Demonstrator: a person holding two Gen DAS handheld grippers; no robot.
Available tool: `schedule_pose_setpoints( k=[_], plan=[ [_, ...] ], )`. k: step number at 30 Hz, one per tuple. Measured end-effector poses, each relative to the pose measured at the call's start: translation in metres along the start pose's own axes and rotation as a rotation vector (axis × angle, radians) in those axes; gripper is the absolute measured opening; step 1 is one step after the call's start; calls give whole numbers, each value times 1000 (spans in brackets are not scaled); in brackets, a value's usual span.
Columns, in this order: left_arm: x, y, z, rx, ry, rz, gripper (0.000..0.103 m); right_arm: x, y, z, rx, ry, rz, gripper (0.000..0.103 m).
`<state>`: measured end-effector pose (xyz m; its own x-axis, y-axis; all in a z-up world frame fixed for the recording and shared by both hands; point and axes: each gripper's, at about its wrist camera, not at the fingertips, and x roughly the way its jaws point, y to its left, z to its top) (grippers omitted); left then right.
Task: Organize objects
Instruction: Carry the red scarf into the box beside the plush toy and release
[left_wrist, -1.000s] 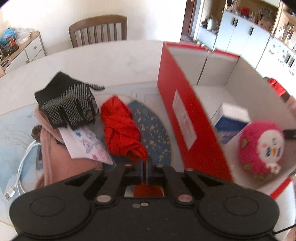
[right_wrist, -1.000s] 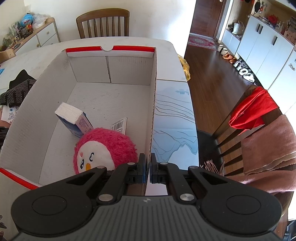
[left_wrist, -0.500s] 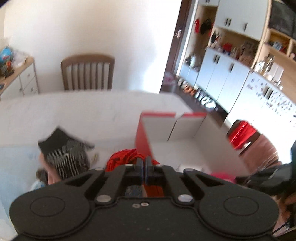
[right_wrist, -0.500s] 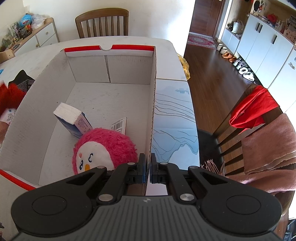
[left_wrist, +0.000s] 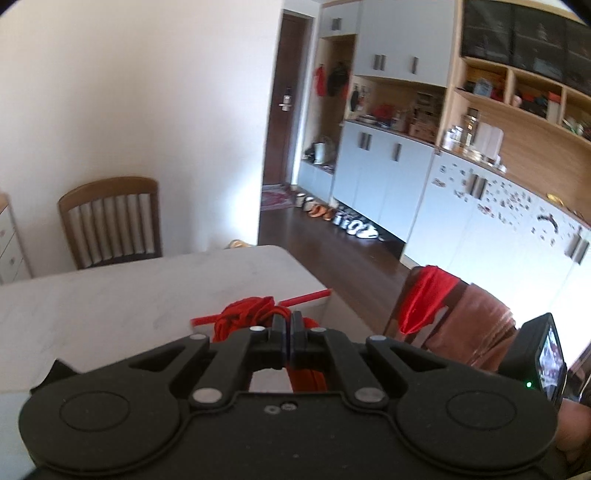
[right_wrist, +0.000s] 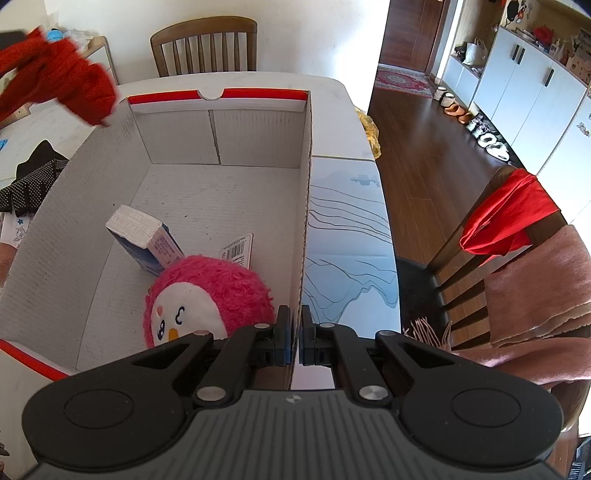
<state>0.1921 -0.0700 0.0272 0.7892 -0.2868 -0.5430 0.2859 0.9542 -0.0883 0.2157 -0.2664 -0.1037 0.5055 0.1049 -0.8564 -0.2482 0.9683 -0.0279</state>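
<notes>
Left gripper (left_wrist: 287, 324) raised, jaws clamped, red fabric pinched between. Right gripper (right_wrist: 296, 334) angled downward, jaws closed.

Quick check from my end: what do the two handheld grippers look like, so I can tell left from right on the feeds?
The left gripper is all matte black: smooth flat body, two round discs, silver pivot pins, black fingers. The right gripper has a ribbed grey body with a small logo, black linkages, silver pins and blue-padded fingers.

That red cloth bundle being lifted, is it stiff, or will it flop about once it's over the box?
Probably floppy: the red cloth bundle droops in soft folds below where it is held. Likely light, since the left gripper carries it by a pinch alone. It should slump where it lands in the cardboard box, not roll.
</notes>
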Motion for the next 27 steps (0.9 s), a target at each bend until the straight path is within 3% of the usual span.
schedule_pose_setpoints(
  k=[3, 12, 27],
  plan=[
    [11, -14, -4, 41, 1, -33, 0, 1, 0, 0, 3, 0, 3, 3],
    [58, -35, -37, 132, 129, -60, 0, 2, 1, 0, 0, -1, 4, 3],
    [77, -10, -84, 51, 435, -100, 1, 2, -2, 1, 6, 0, 18, 3]
  ],
)
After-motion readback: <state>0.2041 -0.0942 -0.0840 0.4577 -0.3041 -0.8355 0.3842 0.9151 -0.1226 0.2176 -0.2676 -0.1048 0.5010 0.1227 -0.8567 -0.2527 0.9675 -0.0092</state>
